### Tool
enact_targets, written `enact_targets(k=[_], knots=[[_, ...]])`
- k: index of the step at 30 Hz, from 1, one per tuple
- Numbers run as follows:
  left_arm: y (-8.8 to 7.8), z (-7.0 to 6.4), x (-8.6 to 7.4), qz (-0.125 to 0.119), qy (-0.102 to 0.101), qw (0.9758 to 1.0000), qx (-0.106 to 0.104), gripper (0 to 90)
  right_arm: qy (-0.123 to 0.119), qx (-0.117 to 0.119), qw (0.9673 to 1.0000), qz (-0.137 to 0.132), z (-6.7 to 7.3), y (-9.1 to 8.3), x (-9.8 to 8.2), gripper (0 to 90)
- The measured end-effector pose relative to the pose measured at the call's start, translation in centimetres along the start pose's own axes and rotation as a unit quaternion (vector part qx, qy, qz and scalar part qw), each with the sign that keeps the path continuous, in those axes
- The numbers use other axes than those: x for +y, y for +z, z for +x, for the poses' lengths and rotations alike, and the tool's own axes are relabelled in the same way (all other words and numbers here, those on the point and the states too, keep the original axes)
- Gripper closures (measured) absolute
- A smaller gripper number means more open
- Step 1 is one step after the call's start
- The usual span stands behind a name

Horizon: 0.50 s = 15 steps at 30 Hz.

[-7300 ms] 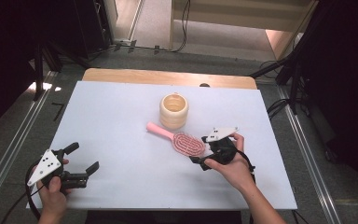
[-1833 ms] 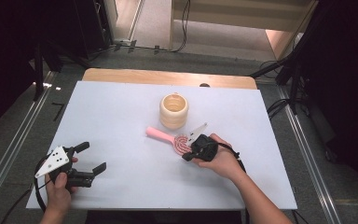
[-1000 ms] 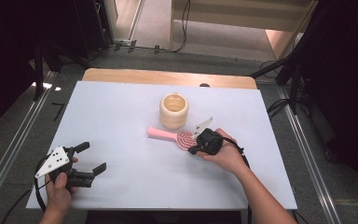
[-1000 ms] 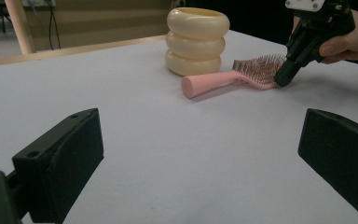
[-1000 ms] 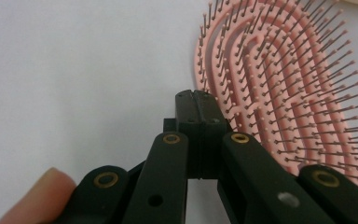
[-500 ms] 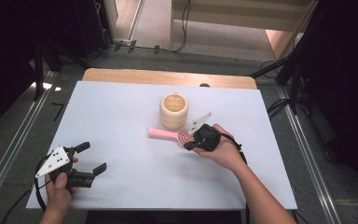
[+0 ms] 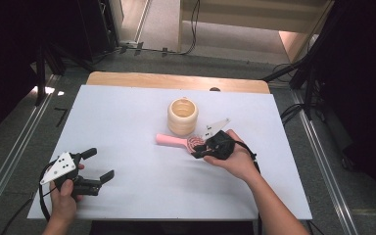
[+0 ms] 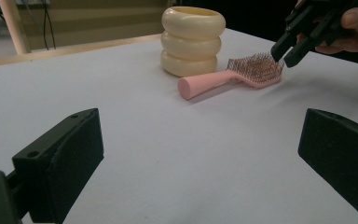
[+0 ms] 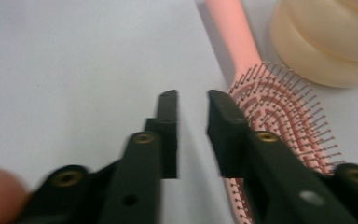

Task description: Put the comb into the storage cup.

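- Pink hairbrush lies flat on the white tabletop, bristles up, just in front of the cream ribbed cup. In the left claw view, brush and cup stand close together; whether they touch I cannot tell.
- Brush handle points toward the left side of the tabletop in the high view; bristle head lies to the right, under the right claw.
- Right claw: held in the person's right hand, tipped down over the brush head. Jaws have just been opening and now stand slightly parted.
- Right claw view: right claw has a narrow gap between the jaws, and the gap shows bare tabletop. Brush head sits beside and partly under one jaw, not pinched. State: released.
- From the left claw view, the right claw tips are at the edge of the bristles; contact cannot be made out.
- Left claw: held in the left hand near the front left corner of the tabletop, well apart from brush and cup. Jaws spread wide, nothing between them. State: released.
- Left claw view: left claw jaws frame bare tabletop, with brush and cup beyond.
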State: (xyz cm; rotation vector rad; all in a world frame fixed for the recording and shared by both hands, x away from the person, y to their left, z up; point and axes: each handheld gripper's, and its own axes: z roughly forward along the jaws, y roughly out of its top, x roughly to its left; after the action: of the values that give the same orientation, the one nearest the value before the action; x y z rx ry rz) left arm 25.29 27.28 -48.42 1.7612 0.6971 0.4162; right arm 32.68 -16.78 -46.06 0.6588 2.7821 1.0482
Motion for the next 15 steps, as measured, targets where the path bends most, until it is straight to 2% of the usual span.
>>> enact_targets(k=[2, 5, 7, 10, 15], knots=[[0.2, 0.0, 0.2, 0.000, 0.000, 1.0000, -0.004, 0.7, 0.018, 0.002, 0.9995, -0.024, 0.0, -0.4, -0.7, 46.4], [0.5, -0.1, 0.4, 0.003, 0.001, 1.0000, -0.007, 0.7, 0.038, -0.012, 0.9974, -0.060, 0.0, -1.1, -1.9, 17.1], [0.8, -0.2, 0.5, 0.006, 0.005, 0.9999, -0.010, 0.7, 0.055, -0.009, 0.9956, -0.076, 0.0, -1.6, -2.7, 0.0], [1.2, -0.3, 0.7, 0.010, 0.006, 0.9999, -0.013, 0.7, 0.067, -0.031, 0.9911, -0.110, 0.2, -2.4, -3.8, 0.0], [1.8, -0.4, 1.0, 0.013, 0.009, 0.9997, -0.016, 0.7, 0.066, -0.061, 0.9848, -0.148, 0.6, -3.7, -5.4, 0.0]])
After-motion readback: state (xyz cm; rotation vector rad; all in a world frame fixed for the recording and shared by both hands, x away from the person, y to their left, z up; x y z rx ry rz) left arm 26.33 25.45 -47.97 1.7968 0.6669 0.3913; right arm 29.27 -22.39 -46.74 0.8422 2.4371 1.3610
